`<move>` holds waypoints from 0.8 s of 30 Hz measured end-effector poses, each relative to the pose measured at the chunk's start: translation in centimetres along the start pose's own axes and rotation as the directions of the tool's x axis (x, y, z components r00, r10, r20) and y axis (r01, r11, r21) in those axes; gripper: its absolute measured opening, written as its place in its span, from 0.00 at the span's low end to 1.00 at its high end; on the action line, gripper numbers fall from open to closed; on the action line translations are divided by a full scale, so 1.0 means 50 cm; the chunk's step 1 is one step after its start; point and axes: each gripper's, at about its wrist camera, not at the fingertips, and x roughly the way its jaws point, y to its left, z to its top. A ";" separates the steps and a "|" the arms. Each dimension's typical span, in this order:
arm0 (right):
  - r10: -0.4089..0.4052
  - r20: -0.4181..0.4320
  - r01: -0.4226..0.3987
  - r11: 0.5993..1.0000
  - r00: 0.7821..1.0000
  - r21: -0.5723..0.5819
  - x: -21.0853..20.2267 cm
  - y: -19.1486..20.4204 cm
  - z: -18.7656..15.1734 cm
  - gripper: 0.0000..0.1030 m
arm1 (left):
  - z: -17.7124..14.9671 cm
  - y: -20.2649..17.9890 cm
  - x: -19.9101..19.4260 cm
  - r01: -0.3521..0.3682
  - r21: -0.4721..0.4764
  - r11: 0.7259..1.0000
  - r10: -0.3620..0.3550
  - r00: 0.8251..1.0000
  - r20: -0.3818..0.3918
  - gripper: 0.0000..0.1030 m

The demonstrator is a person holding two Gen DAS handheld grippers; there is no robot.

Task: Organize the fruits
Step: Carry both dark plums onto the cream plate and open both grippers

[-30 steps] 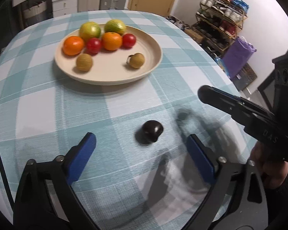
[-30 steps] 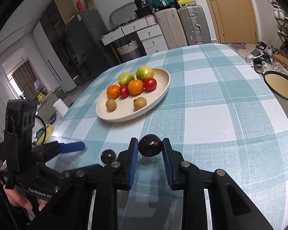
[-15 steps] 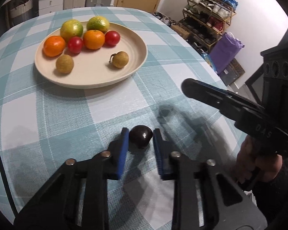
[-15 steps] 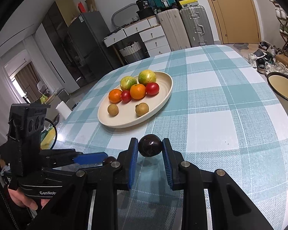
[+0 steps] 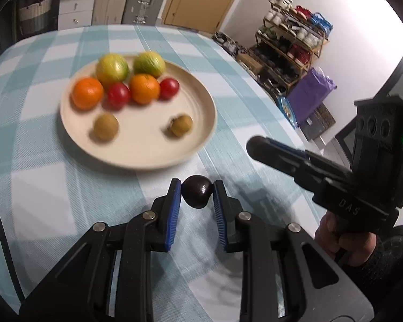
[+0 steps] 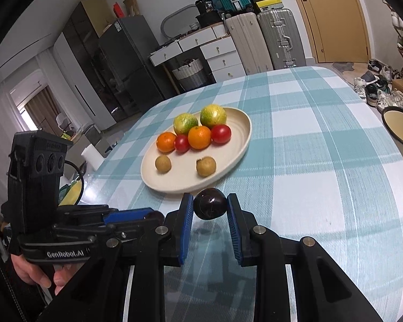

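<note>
Dark fruit pinched in my left gripper (image 5: 197,196), another in my right gripper (image 6: 210,208), both just short of the plate (image 6: 243,139). I'd release low onto bare plate, avoiding rolling.

- My left black tongs with blue pads (image 5: 197,196) are clamped on a small dark round fruit (image 5: 197,194).
- My right black tongs with blue pads (image 6: 210,207) pinch another small dark round fruit (image 6: 210,207).

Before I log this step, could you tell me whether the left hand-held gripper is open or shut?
Shut: the left hand-held gripper has both blue pads pressed against a dark round fruit, one on each side.
</note>
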 end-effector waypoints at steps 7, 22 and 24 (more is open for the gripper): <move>0.013 -0.003 -0.013 1.000 1.000 -0.007 0.029 0.003 0.039 0.25 | 0.071 0.045 -0.013 -0.010 -0.041 0.999 0.012 0.999 0.052 0.21; 0.008 -0.004 -0.008 1.000 1.000 -0.015 0.101 -0.012 0.118 0.25 | 0.163 0.069 0.076 -0.001 -0.077 0.997 0.003 1.000 0.022 0.21; 0.006 -0.011 -0.006 1.000 1.000 -0.007 0.112 -0.020 0.123 0.25 | 0.168 0.067 0.086 0.002 -0.081 0.997 0.000 1.000 0.018 0.21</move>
